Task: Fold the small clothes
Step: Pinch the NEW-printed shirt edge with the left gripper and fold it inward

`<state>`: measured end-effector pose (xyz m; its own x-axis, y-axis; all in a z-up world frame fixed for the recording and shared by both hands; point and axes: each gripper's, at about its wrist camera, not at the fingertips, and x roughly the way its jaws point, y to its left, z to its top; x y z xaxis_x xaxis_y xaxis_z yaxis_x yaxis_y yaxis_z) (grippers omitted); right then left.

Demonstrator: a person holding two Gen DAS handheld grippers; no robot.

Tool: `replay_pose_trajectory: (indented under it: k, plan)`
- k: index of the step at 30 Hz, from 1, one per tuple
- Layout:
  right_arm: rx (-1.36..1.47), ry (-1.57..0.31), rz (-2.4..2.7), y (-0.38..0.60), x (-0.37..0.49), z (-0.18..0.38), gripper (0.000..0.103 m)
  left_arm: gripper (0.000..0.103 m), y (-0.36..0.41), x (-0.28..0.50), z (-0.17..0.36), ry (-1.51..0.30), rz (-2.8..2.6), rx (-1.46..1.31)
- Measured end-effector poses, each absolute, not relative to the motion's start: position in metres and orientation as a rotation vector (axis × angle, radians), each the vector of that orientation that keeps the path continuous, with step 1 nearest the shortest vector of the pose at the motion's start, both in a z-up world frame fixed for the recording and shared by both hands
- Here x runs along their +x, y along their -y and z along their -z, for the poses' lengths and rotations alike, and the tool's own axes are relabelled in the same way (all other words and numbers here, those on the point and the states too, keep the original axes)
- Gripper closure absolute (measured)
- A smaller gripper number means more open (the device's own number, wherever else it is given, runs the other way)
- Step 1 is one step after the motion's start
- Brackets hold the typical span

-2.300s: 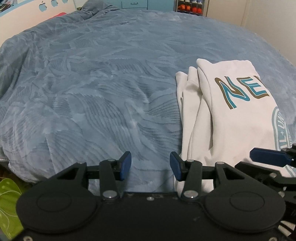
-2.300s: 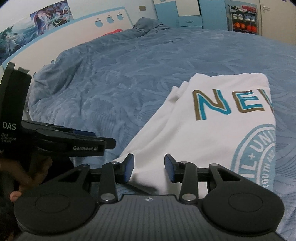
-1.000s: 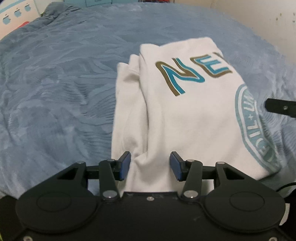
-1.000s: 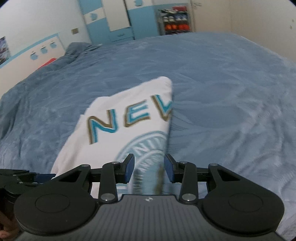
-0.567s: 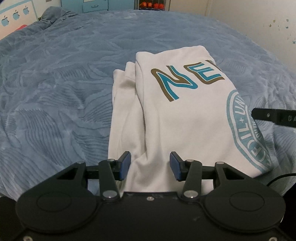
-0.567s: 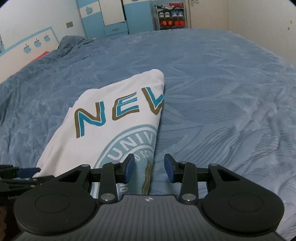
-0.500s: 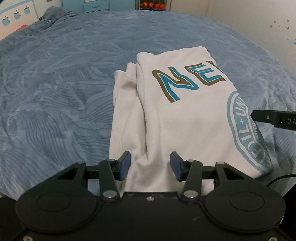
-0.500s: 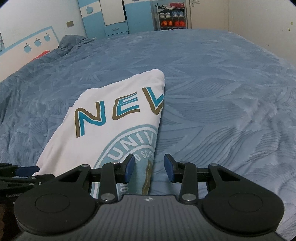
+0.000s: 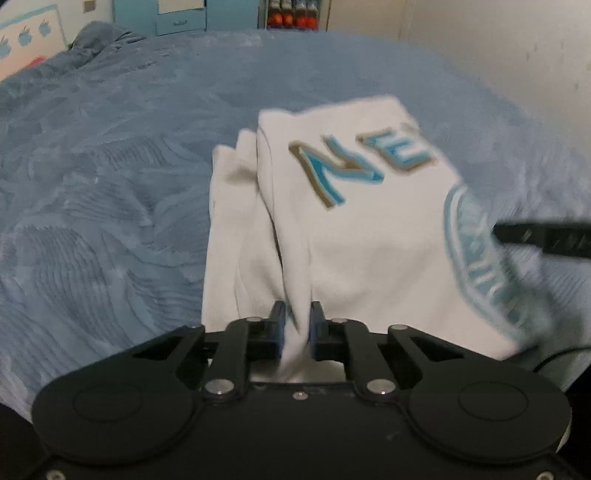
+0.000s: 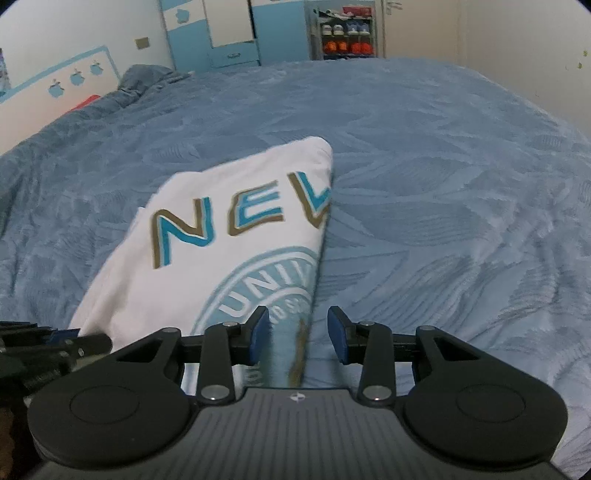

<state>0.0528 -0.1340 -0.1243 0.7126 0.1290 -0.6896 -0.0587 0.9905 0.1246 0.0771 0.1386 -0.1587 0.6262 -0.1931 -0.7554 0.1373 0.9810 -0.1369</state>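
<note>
White shirt (image 9: 362,251) lay folded lengthwise on blue bedspread (image 9: 110,206), near the close edge of the bed. Printed side up: brown-and-teal letters "NE" readable in left wrist view, "NEV" in right wrist view, plus part of a pale teal round seal with "UNI" legible. Folded-under layers stuck out along the shirt's left side as narrow white strips. Left wrist view blurred, so fine print unreadable there.

Left gripper (image 9: 295,325) at the shirt's near-left edge, jaws pressed nearly together and pinching a ridge of white fabric between the blue pads. Pinched fabric stood up as a narrow crease running away from the pads.

Right gripper (image 10: 299,336) at the shirt's near-right edge, jaws spread wide. Folded edge of the shirt (image 10: 229,258) ran between the two pads, closer to the left pad, apparently touching neither. Bare bedspread (image 10: 443,221) under the right pad.

Black bar of the other gripper seen at right edge of left wrist view, over the seal. Left gripper's dark frame visible at lower left of right wrist view, against the shirt's left corner.

Blue-and-white wardrobe (image 10: 229,33) and shoe rack (image 10: 345,33) behind the bed; white headboard with blue apple shapes (image 10: 74,79) at far left.
</note>
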Motion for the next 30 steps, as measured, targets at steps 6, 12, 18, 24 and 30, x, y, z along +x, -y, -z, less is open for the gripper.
replay_pose_trajectory:
  k: [6, 12, 18, 24, 30]
  plan:
    - [0.074, -0.758, -0.111, 0.129, 0.049, 0.119, 0.058, 0.098, -0.145, 0.057, 0.125, -0.749, 0.161, -0.087]
    - [0.068, -0.709, -0.112, 0.133, 0.043, 0.102, 0.058, 0.097, -0.158, 0.042, 0.100, -0.694, 0.073, -0.088]
    - [0.069, -0.755, -0.106, 0.131, 0.051, 0.115, 0.058, 0.095, -0.173, 0.054, 0.164, -0.927, 0.007, -0.137]
    - [0.063, -0.767, -0.108, 0.128, 0.053, 0.118, 0.058, 0.061, -0.169, 0.060, 0.157, -0.899, 0.032, -0.139]
    - [0.038, -0.764, -0.107, 0.116, 0.059, 0.119, 0.058, 0.058, -0.164, 0.103, 0.140, -0.825, 0.067, -0.171]
